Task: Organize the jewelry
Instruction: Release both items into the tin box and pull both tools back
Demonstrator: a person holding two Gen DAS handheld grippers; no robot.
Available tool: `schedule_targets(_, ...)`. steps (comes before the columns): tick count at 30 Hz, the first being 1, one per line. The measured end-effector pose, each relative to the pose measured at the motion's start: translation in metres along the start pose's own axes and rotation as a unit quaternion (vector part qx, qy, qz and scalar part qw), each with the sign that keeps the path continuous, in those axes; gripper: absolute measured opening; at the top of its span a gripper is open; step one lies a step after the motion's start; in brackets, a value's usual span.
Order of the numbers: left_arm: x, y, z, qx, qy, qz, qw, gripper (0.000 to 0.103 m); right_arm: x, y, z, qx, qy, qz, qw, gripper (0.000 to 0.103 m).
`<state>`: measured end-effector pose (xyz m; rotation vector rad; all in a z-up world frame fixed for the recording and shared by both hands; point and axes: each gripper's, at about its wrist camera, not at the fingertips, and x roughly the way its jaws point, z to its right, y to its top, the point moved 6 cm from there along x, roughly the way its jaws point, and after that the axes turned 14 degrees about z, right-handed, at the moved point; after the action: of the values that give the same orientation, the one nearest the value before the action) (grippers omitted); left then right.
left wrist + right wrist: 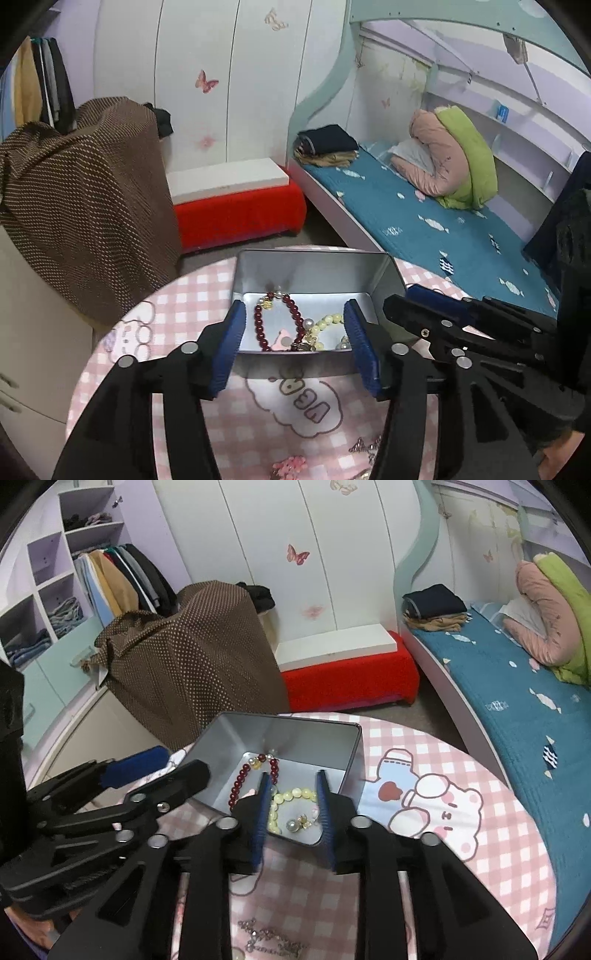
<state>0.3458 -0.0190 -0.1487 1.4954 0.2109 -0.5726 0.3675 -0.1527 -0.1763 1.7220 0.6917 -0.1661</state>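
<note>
An open silver tin (310,269) (295,734) stands on the round table with the pink checked cloth (266,417) (461,775). In it lie a dark red bead bracelet (258,325) (240,779), a pale yellow bead bracelet (327,320) (295,794) and pearl earrings (295,824). My left gripper (293,310) is open and empty at the tin's near rim. My right gripper (293,779) is open over the tin's near corner, above the yellow bracelet, holding nothing. The right gripper also shows in the left wrist view (424,299).
A silver chain piece (269,938) (364,445) and a pink flower ornament (291,463) lie on the cloth near me. Behind the table are a brown dotted cover (192,657), a red bench (351,679) and a bed (517,694).
</note>
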Motion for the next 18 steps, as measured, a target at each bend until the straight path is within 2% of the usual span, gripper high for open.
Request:
schedule_targets(3, -0.021, 0.004, -0.004, 0.007, 0.012, 0.020, 0.9997, 0.064, -0.018, 0.003, -0.002, -0.003, -0.001, 0.013, 1.000, 0.043)
schedule_targets(6, -0.046, 0.002, -0.010, 0.010, 0.026, 0.036, 0.9990, 0.067, -0.037, 0.003, -0.003, -0.004, -0.001, 0.020, 1.000, 0.047)
schedule_targets(11, -0.088, -0.010, -0.015, 0.008, 0.043, 0.058, 0.9974, 0.068, -0.081, -0.008, -0.007, -0.023, -0.009, 0.033, 0.999, 0.047)
schedule_targets(14, -0.105, -0.021, -0.014, 0.013, 0.049, 0.063, 0.9967, 0.069, -0.102, -0.020, -0.007, -0.029, -0.012, 0.034, 0.999, 0.048)
schedule_targets(18, -0.118, -0.049, -0.006, 0.016, 0.053, 0.049, 0.9972, 0.069, -0.123, -0.043, -0.003, -0.032, -0.023, 0.026, 0.999, 0.052)
